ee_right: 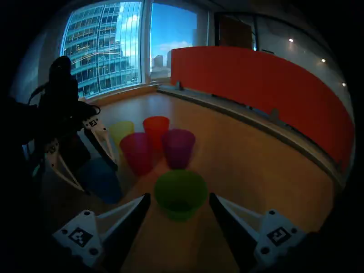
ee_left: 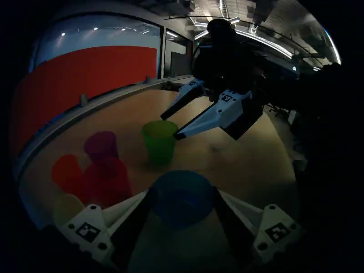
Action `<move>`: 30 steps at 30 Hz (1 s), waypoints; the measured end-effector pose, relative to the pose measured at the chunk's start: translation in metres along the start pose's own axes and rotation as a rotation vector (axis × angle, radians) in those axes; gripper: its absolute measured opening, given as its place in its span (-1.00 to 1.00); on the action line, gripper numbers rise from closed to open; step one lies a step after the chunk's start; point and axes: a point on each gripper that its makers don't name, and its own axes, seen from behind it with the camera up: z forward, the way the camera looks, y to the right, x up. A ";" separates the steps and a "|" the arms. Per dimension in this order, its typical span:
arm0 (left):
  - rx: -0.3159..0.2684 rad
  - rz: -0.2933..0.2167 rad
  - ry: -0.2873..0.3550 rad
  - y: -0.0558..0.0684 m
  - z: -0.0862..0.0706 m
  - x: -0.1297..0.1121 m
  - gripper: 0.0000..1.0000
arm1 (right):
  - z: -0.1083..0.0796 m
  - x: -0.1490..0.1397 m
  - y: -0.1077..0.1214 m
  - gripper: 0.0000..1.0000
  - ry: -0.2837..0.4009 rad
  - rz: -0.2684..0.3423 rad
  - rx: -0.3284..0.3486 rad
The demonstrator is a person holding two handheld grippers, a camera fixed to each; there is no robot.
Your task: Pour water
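Two grippers: left gripper [ee_left: 183, 194] looks clamped on the blue cup [ee_left: 182, 207]; right gripper [ee_right: 179, 196] apart, flanking the green cup [ee_right: 180, 191].
Risk: a loose grip or early tilt could spill onto the table [ee_right: 259, 168]; a swinging finger could topple the red cup [ee_right: 136, 152] nearby.
Room: bare table beyond the green cup; wall edge well apart.

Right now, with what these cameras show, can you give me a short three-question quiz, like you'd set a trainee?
1. True or false: the blue cup stands between the jaws of the left gripper.
2. Which cup stands between the jaws of the right gripper? A purple cup; B green cup; C yellow cup.
3. How many cups stand on the table in all?

Key: 1 true; 2 B; 3 six.
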 end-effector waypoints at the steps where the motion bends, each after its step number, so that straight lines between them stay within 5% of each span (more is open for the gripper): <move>1: 0.000 0.000 0.000 0.000 0.000 0.000 0.80 | 0.002 -0.001 0.000 1.00 -0.002 0.000 -0.001; 20: -0.001 -0.010 0.005 0.000 0.001 0.000 0.80 | 0.033 -0.006 -0.001 1.00 -0.016 -0.004 0.013; 30: 0.001 -0.026 0.010 -0.001 -0.001 0.001 0.80 | 0.034 0.000 -0.005 0.85 0.008 -0.003 0.022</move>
